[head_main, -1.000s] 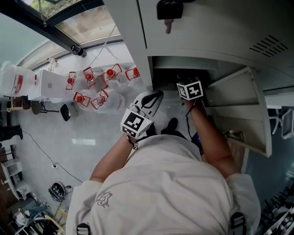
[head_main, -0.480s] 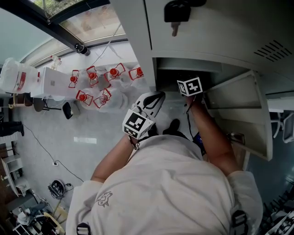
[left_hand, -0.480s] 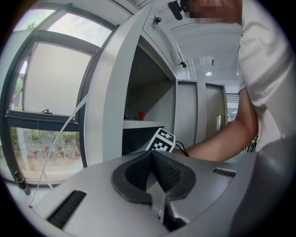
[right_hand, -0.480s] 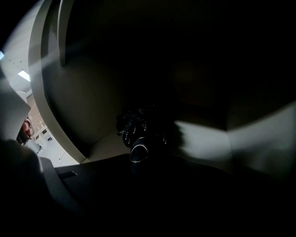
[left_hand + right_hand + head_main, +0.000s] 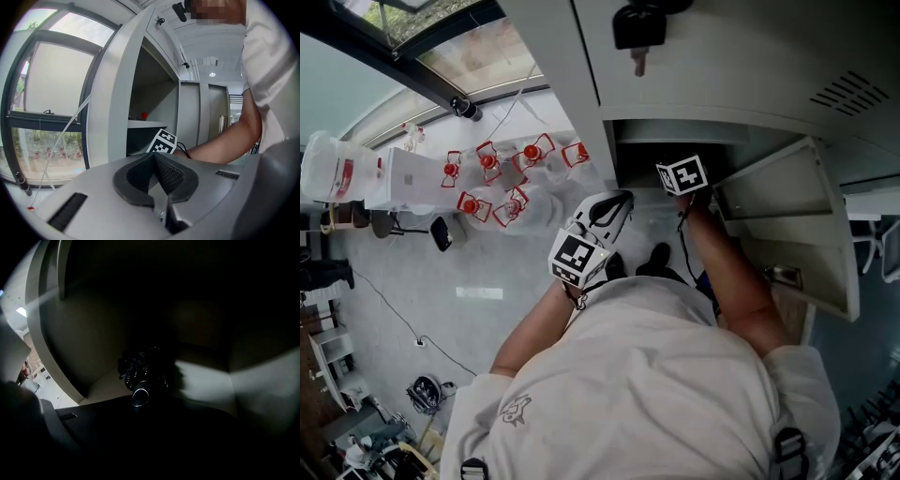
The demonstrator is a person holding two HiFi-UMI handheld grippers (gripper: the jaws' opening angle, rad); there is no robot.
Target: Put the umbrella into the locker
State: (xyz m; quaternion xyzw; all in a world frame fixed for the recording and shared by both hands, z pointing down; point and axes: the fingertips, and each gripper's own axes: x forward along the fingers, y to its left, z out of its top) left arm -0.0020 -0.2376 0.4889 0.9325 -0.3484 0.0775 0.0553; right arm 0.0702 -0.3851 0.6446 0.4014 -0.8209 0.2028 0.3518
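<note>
A black folded umbrella [image 5: 143,369] lies on the pale floor of the locker [image 5: 206,380], its round end cap [image 5: 139,397] toward me. My right gripper [image 5: 140,411] reaches into the dark compartment and is only a black shape just below that cap. Its jaws have just been opening. The dark hides whether the pads still touch the umbrella. In the head view only its marker cube [image 5: 682,175] shows at the locker mouth [image 5: 675,150]. My left gripper [image 5: 617,201] hangs outside the locker [image 5: 154,93], shut and holding nothing, with its pads [image 5: 171,174] together.
The compartment's door [image 5: 787,216] stands open to the right of my right arm. A key [image 5: 636,33] hangs in the door above. Red-and-white objects [image 5: 502,178] and cables lie on the floor at left. A small red thing [image 5: 144,115] sits on an inner shelf.
The right gripper's marker cube sits slightly higher at the locker mouth than a second ago. The left gripper has kept its place.
</note>
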